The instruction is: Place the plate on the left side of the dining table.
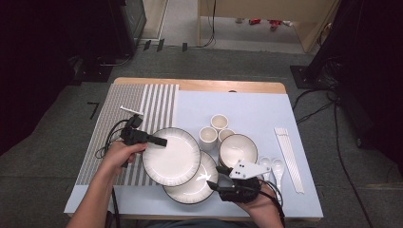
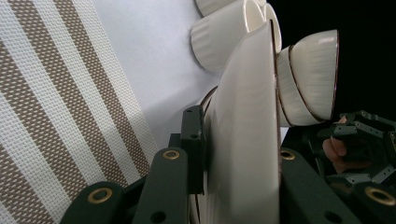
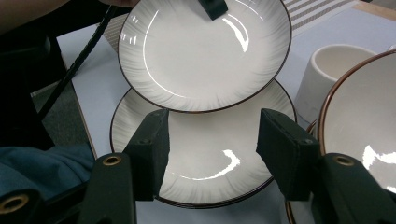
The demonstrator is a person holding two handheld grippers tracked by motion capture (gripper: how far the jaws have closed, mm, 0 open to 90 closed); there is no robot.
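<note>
Plate 1 (image 1: 171, 156), clamped by its rim in the left gripper (image 1: 161, 141), hangs lifted above plate 2 (image 1: 197, 187) on the blue cloth (image 1: 252, 111), while the right gripper (image 1: 219, 178) hovers unclenched beside, so setting down looks left.

No legible text, label, brand or number — not on plates, cups, mats.
</note>
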